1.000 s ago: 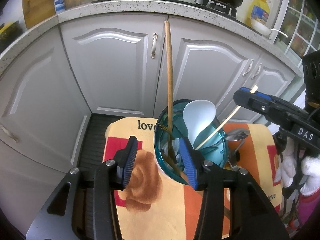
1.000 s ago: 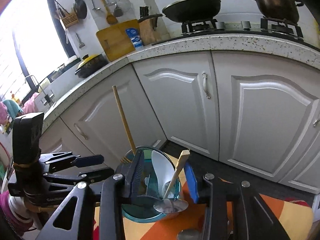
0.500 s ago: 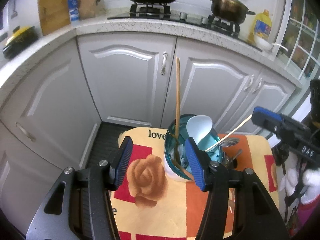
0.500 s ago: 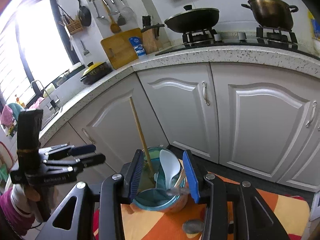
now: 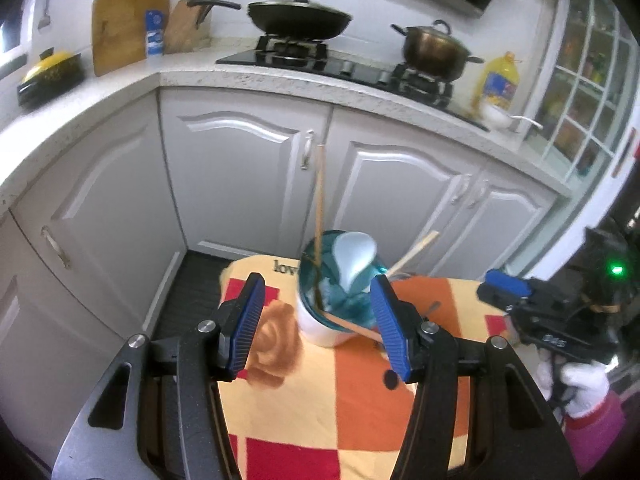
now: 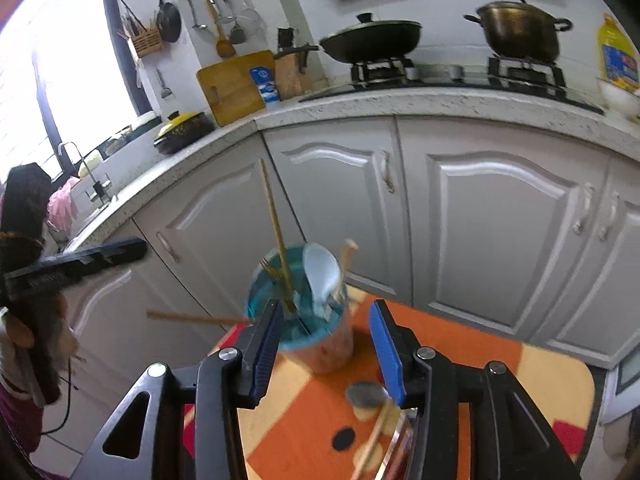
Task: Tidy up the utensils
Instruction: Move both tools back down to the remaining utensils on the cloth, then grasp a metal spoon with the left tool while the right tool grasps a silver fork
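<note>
A teal-lined utensil cup [image 5: 320, 320] [image 6: 316, 340] stands on a small table with an orange, red and yellow cloth [image 5: 320, 400] [image 6: 460, 360]. It holds a long wooden stick [image 5: 319, 200] [image 6: 274, 224], a white spoon [image 5: 354, 256] [image 6: 322, 272], a wooden-handled utensil [image 5: 416, 248] and a fork [image 6: 270, 270]. A metal spoon [image 6: 364, 394] and other utensils lie on the cloth near the right gripper. My left gripper [image 5: 320, 328] is open and empty, above and before the cup. My right gripper [image 6: 326, 344] is open and empty, framing the cup from behind.
White kitchen cabinets [image 5: 248, 176] stand behind the table under a speckled counter [image 5: 280, 84]. On the counter are a wok [image 5: 300, 20], a pot [image 5: 434, 52], an oil bottle [image 5: 498, 84] and a cutting board [image 5: 124, 28]. The right gripper shows at right in the left view [image 5: 532, 304].
Both grippers have pulled back and up from the cup, which now looks smaller. The right gripper no longer has the wooden-handled spoon between its fingers; that spoon stands in the cup.
</note>
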Demonstrator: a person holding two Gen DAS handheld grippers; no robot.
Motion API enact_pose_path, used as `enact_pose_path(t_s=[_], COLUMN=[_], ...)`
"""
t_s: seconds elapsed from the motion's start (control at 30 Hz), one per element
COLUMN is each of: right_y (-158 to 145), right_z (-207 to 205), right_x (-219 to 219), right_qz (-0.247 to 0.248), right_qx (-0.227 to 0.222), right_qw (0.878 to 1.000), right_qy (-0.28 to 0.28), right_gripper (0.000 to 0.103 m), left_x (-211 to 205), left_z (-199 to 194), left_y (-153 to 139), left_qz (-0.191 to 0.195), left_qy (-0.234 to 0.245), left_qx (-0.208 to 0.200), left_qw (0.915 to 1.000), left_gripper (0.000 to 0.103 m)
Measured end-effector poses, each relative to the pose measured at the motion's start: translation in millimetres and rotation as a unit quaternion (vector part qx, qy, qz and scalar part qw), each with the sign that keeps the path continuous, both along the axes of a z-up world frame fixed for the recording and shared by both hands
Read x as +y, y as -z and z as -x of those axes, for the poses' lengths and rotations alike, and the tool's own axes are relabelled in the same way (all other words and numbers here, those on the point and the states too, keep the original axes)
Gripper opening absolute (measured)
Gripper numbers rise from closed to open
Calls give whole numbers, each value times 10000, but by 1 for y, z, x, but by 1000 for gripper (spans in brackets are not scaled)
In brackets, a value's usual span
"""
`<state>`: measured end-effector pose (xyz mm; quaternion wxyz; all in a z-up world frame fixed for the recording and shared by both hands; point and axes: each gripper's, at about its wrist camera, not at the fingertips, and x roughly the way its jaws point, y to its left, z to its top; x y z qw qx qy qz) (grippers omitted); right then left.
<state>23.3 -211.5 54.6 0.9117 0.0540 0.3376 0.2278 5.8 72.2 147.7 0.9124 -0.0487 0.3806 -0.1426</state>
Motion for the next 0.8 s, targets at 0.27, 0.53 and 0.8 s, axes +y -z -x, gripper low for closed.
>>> enact_pose_path(t_s=[0.27,0.53,0.8], right_y=[73,141,169], right_z=[8,6,4], right_x=[-47,-55,-56], right_qz=[116,43,-158], right_qx=[848,1619,1836], right_qw=[9955,9857,9819], right_qy=[406,471,428], right_gripper=[46,45,45], left_x=[-35,-77,-96], left_z=[34,36,6], left_y=[10,85,162], left_qz=[160,389,1025], left_qy=[651,765,188], left_qx=[121,896,1435], left_qw=[9977,9923,9841], left_gripper=[54,54,54])
